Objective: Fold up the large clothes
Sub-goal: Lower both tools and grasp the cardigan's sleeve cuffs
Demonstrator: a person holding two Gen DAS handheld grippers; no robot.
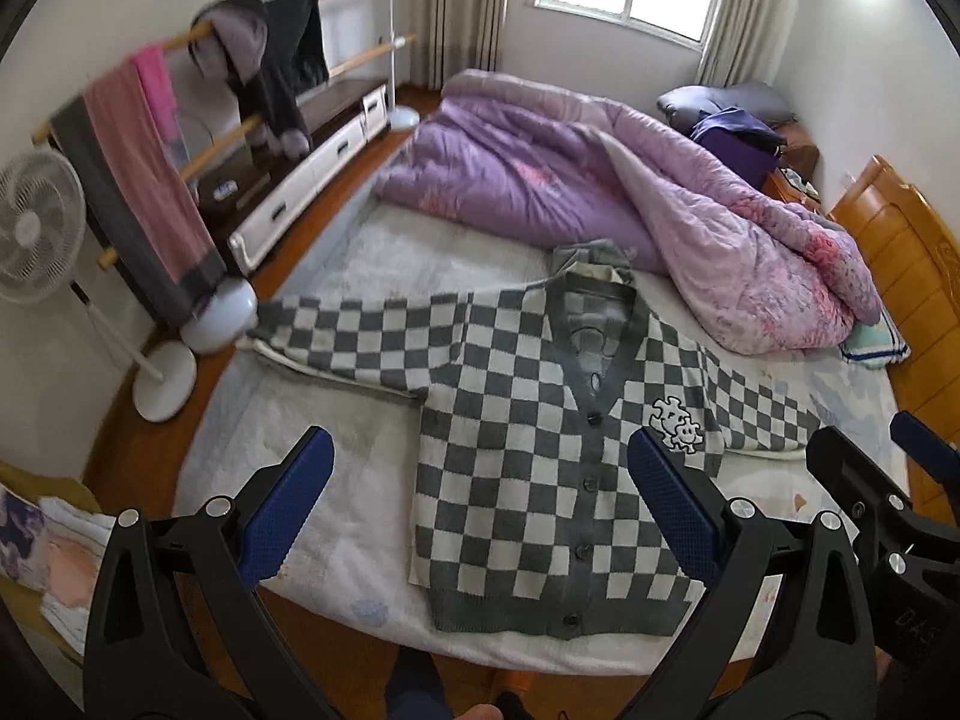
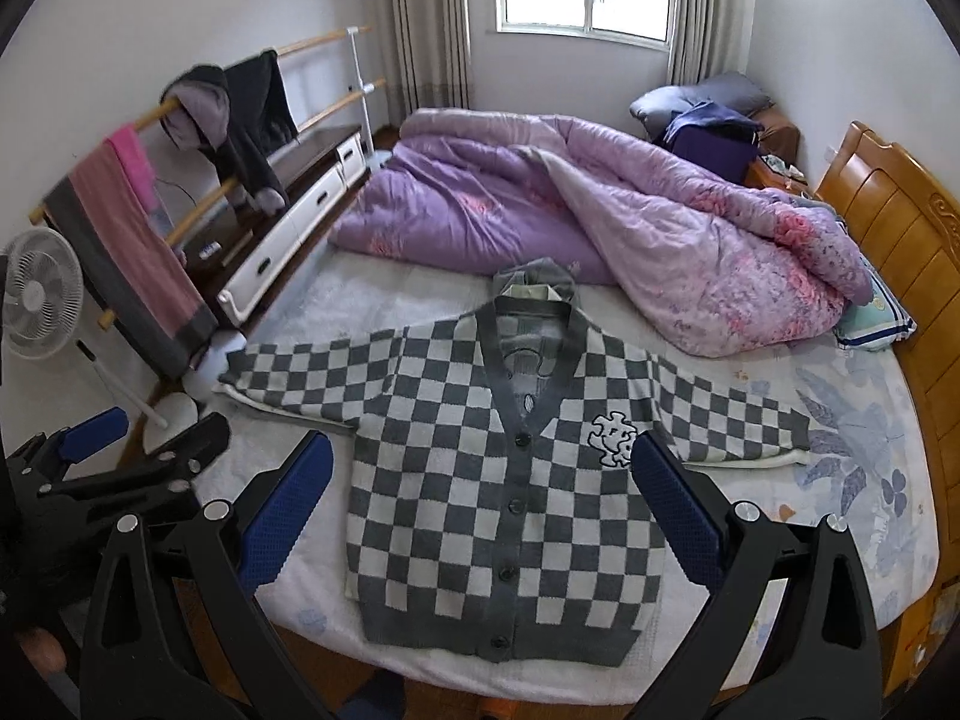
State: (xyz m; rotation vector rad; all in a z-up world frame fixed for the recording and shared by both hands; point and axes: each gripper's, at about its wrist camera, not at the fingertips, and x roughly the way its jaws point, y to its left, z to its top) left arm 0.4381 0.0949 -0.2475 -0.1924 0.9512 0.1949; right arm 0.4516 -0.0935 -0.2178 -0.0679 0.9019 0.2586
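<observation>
A grey and white checkered cardigan lies flat, buttoned and face up on the bed, both sleeves spread out to the sides; it also shows in the right wrist view. My left gripper is open and empty, held above the cardigan's lower left part. My right gripper is open and empty, held above the cardigan's body. The right gripper shows at the right edge of the left wrist view, and the left gripper at the left edge of the right wrist view.
A crumpled purple quilt covers the far half of the bed. A wooden headboard is at right. A clothes rack with hung garments, a fan and a low cabinet stand at left.
</observation>
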